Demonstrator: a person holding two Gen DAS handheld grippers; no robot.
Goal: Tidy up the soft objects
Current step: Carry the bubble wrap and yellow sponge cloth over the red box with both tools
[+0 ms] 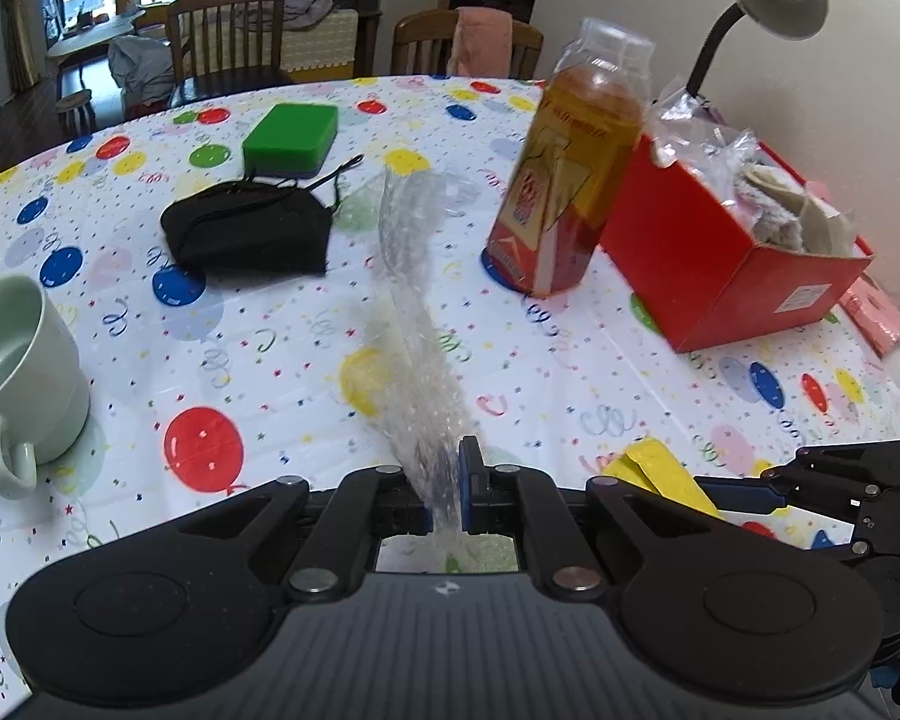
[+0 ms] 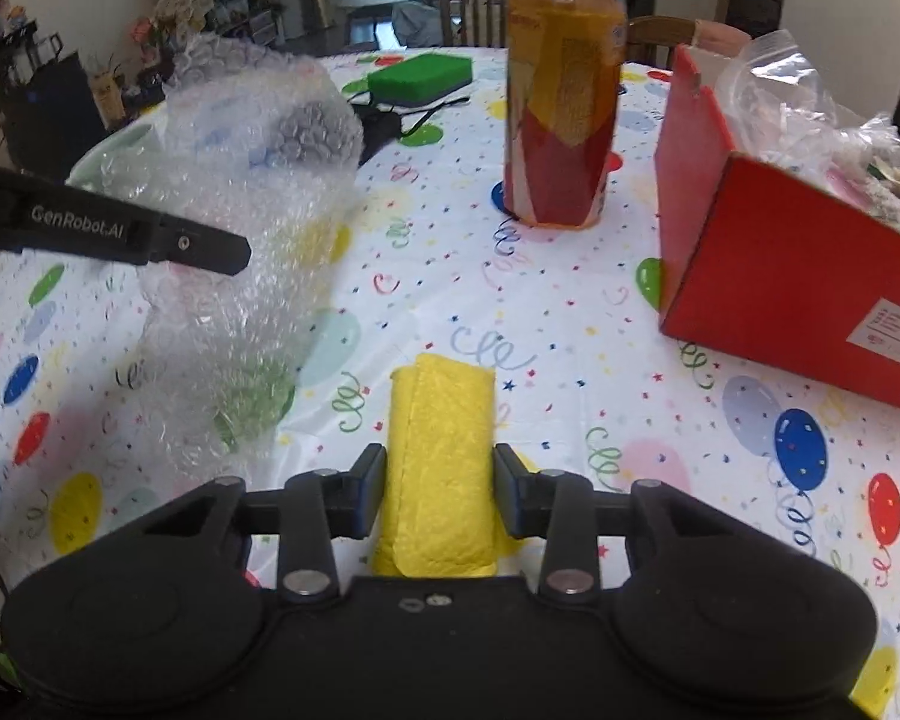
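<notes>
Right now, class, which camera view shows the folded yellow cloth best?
The right wrist view: the yellow cloth lies nearly whole between the right hand-held gripper fingers. The left wrist view shows only a corner behind gripper parts.

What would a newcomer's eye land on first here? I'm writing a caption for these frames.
Probably the red box at the right of the balloon-print tablecloth, stuffed with plastic bags, and the tall amber bottle beside it. Next, the left gripper shut on a sheet of bubble wrap, and the folded yellow cloth lying between the right gripper fingers.
</notes>
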